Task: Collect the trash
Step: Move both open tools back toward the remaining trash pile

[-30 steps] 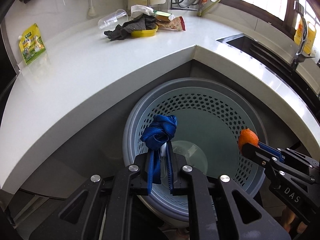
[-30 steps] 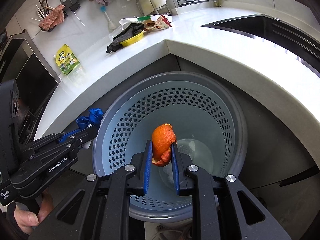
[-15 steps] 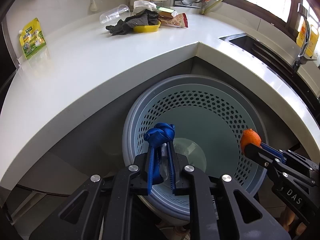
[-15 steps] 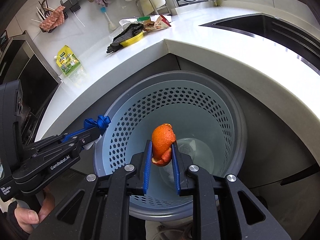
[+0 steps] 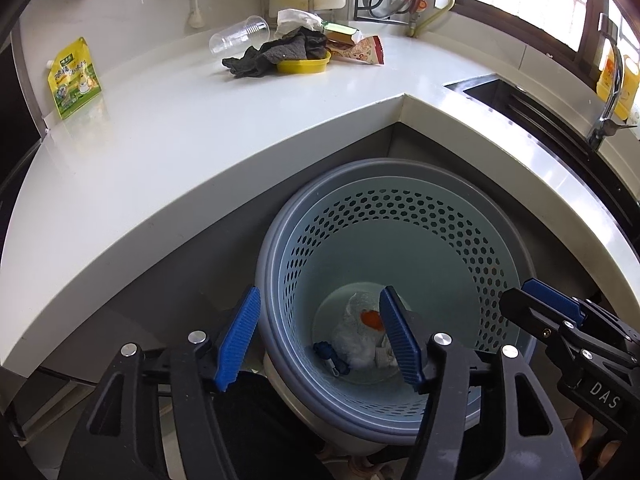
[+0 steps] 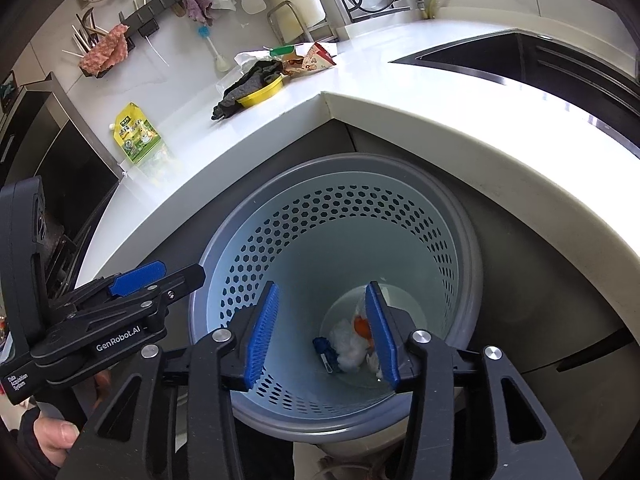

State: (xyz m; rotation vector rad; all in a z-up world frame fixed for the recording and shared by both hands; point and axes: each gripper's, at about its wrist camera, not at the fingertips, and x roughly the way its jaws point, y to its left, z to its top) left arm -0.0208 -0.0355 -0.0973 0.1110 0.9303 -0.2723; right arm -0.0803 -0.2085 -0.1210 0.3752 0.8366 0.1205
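Dropped since a second ago, the knotted blue strip [image 5: 329, 354] and orange peel [image 5: 371, 318] lie at the bottom of the perforated grey-blue plastic bin [image 5: 496, 216]. Left gripper [image 5: 320, 338] and right gripper [image 6: 322, 330] hover above, jaws opening, empty; more trash waits on the white surface [image 5: 168, 120].

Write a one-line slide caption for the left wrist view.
Left claw opening, empty, above the perforated grey plastic bin holding orange peel and blue scrap.
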